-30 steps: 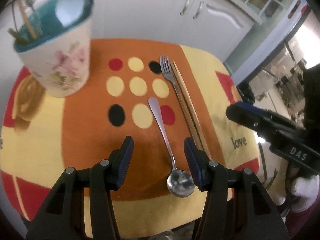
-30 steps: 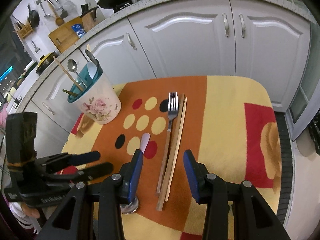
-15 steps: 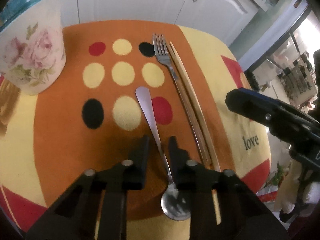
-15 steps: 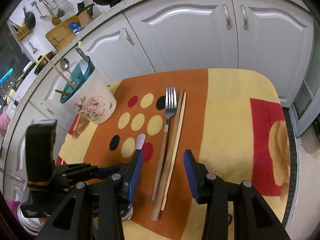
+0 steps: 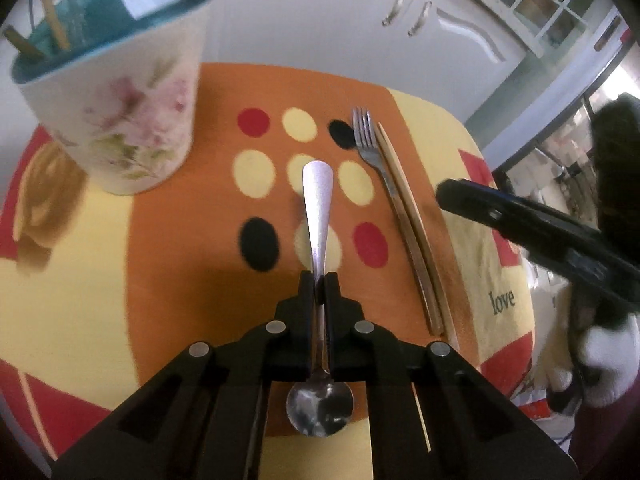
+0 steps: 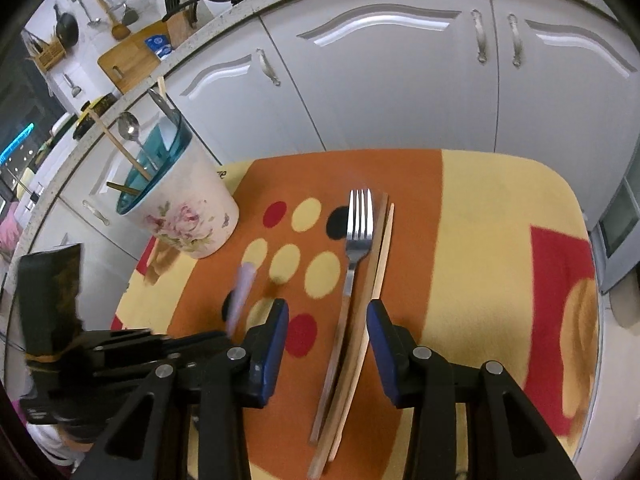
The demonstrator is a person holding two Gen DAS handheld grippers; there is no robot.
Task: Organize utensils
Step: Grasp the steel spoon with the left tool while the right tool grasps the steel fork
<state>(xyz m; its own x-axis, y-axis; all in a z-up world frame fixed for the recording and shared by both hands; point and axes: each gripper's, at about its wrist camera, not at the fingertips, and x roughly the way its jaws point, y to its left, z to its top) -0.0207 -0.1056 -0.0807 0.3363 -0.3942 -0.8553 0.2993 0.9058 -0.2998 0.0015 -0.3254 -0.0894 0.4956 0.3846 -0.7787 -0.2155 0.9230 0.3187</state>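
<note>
My left gripper (image 5: 319, 285) is shut on the handle of a steel spoon (image 5: 317, 216) and holds it lifted off the cloth, bowl toward the camera. The spoon shows blurred in the right wrist view (image 6: 240, 294). A floral cup (image 5: 120, 92) with a teal inside holds several utensils at the far left; it also shows in the right wrist view (image 6: 188, 216). A fork (image 6: 354, 264) and a pair of wooden chopsticks (image 6: 370, 280) lie side by side on the cloth. My right gripper (image 6: 327, 316) is open, straddling the fork and chopsticks above them.
The table carries an orange, yellow and red cloth (image 6: 480, 240) with coloured dots. White kitchen cabinets (image 6: 380, 80) stand right behind the table. The right gripper (image 5: 540, 232) appears at the right in the left wrist view.
My left gripper closed on the spoon handle and lifted the spoon off the cloth, toward the cup. My right gripper stayed open and moved slightly closer over the fork and chopsticks.
</note>
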